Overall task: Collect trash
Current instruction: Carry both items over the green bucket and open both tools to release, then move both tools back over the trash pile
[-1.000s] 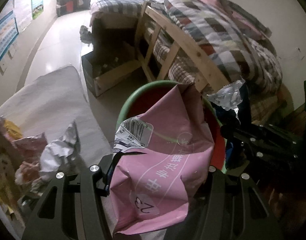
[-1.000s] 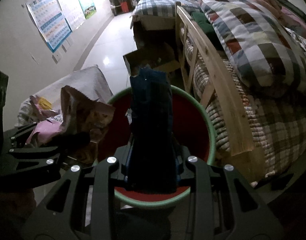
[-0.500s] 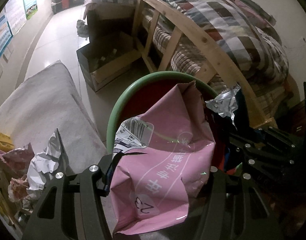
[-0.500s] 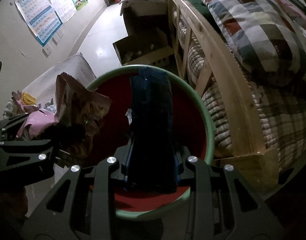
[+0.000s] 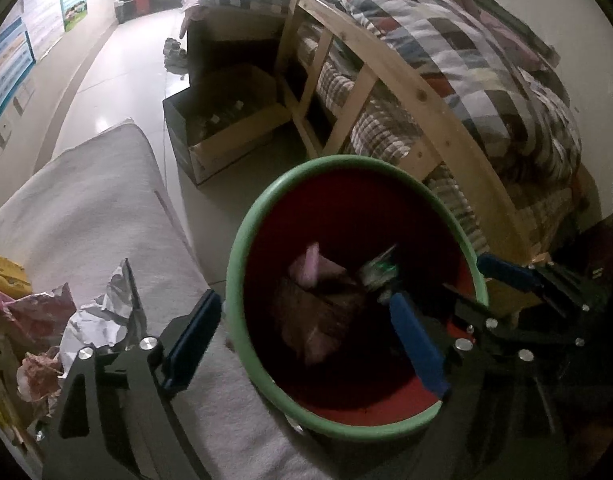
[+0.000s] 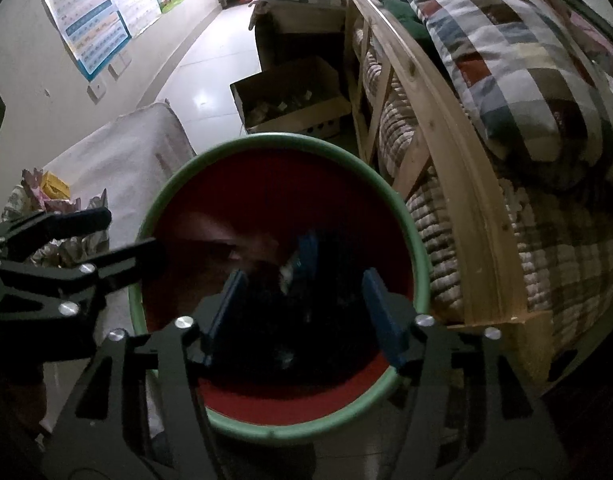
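Note:
A red bucket with a green rim stands on the floor below both grippers. My left gripper hangs over its left rim, jaws opening, nothing between them. A pink bag and a brownish wrapper lie blurred inside the bucket. My right gripper hovers over the bucket's near side, jaws opening and clear of the blue wrapper, which is dropping into the dark interior. More trash stays on the grey cushion: a crumpled silver wrapper and a yellow pack.
A wooden bed frame with a plaid quilt runs close along the bucket's right side. An open cardboard box sits on the pale floor beyond the bucket. Posters hang on the left wall.
Both grippers have opened. The pink bag has left the left jaws and the blue wrapper the right jaws, both falling into the bucket. The right gripper sank a little.

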